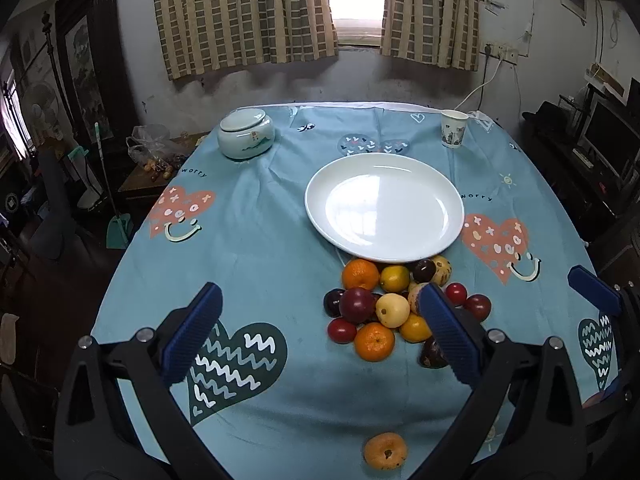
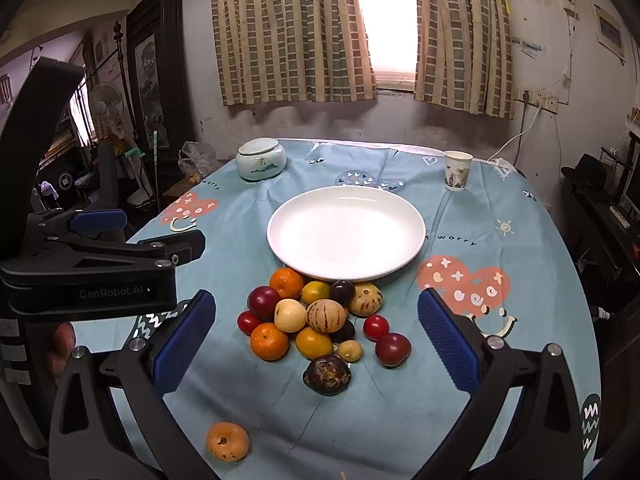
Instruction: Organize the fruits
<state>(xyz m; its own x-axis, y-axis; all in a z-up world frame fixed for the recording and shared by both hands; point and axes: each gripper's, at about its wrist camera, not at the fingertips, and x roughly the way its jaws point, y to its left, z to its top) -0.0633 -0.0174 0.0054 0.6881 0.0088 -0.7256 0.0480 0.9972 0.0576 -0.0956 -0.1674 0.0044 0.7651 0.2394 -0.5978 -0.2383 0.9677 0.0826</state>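
A pile of fruit (image 1: 384, 304) (image 2: 320, 316) lies on the blue tablecloth just in front of an empty white plate (image 1: 384, 240) (image 2: 346, 268): oranges, dark red plums, yellow fruit, a striped melon (image 2: 326, 315) and a dark brown fruit (image 2: 327, 374). One orange fruit (image 1: 385, 450) (image 2: 227, 441) lies alone near the front edge. My left gripper (image 1: 320, 300) is open and empty, left of the pile. My right gripper (image 2: 316, 308) is open and empty, with the pile showing between its fingers. The left gripper's body (image 2: 100, 264) shows at the left of the right wrist view.
A pale lidded ceramic jar (image 1: 246, 134) (image 2: 261, 159) stands at the back left. A paper cup (image 1: 454, 128) (image 2: 457, 171) stands at the back right. The round table's edges fall away on both sides. Furniture surrounds the table.
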